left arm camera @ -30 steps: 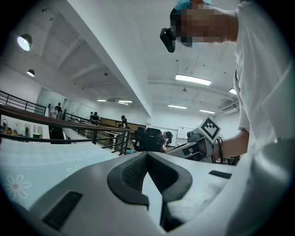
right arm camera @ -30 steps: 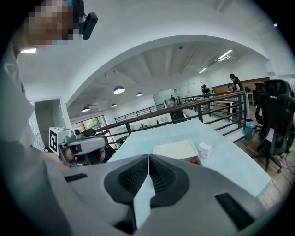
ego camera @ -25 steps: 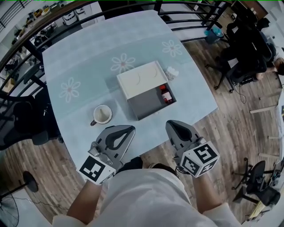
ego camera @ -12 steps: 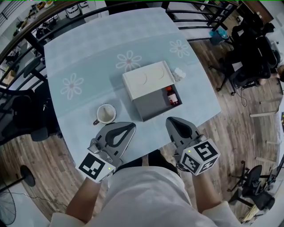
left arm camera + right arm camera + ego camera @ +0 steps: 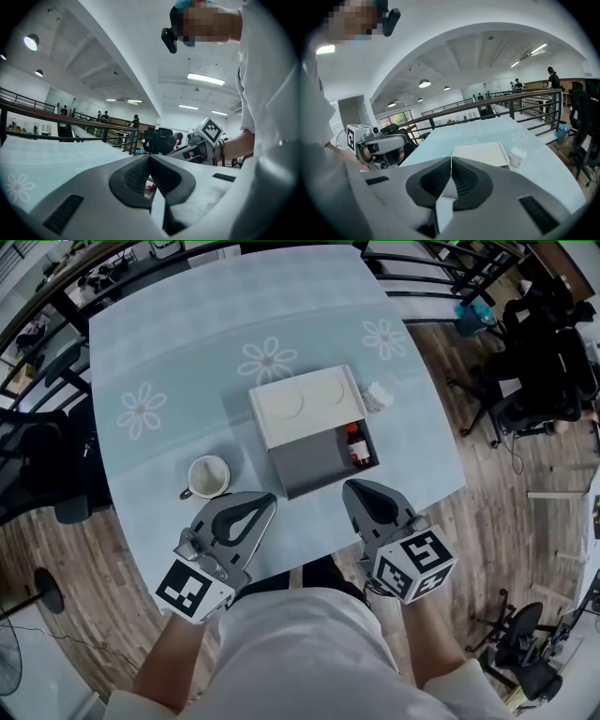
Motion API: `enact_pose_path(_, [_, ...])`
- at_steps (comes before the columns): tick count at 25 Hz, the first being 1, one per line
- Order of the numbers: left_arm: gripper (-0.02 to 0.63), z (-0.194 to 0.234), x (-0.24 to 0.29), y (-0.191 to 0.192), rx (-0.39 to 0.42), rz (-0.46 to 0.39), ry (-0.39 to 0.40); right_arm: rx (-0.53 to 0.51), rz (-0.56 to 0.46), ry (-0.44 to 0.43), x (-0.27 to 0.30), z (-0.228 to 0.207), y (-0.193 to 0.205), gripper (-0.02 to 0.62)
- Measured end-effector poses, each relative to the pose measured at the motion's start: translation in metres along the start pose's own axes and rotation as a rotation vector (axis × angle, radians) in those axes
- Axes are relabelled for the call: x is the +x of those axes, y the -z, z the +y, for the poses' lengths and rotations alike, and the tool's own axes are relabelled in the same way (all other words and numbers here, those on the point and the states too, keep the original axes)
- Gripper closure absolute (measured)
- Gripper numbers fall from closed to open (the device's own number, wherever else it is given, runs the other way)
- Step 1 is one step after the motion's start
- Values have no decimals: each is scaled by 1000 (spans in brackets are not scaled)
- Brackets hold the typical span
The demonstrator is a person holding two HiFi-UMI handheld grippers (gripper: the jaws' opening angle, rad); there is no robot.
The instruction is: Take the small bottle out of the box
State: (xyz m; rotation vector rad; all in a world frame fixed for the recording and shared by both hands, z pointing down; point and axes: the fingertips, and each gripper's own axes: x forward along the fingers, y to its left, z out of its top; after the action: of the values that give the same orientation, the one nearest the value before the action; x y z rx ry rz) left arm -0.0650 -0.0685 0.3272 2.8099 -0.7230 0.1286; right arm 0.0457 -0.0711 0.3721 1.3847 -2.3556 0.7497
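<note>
A grey box (image 5: 314,465) with a white lid (image 5: 305,404) over its far half stands mid-table. In its open right corner lies the small bottle (image 5: 357,446), dark with a red label. My left gripper (image 5: 265,501) hovers shut and empty just short of the box's near left corner. My right gripper (image 5: 352,487) is shut and empty too, just short of the box's near right edge. In the left gripper view the jaws (image 5: 150,157) meet at their tips, with a red speck (image 5: 150,187) showing through the gap behind them. In the right gripper view the shut jaws (image 5: 451,158) point at the lid (image 5: 480,153).
A white cup (image 5: 208,476) stands left of the box, close to my left gripper. A small white crumpled object (image 5: 377,397) lies by the box's far right corner. The table (image 5: 187,352) has a pale blue flowered cloth. Railings and chairs surround it.
Both grippers have edged forward and slightly down toward the box's near side. They stay shut. The head camera has shifted a little.
</note>
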Motion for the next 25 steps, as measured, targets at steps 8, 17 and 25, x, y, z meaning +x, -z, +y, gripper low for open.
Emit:
enact_pose_path(8, [600, 1, 36, 8, -31, 25, -67, -55, 86, -10, 20, -52, 14, 571])
enact_pose_path(17, [600, 6, 67, 23, -61, 46, -116, -98, 196, -7, 44, -98, 39, 571])
enact_pose_path(25, [600, 17, 73, 34, -90, 50, -131, -139, 274, 20, 64, -117, 56, 571])
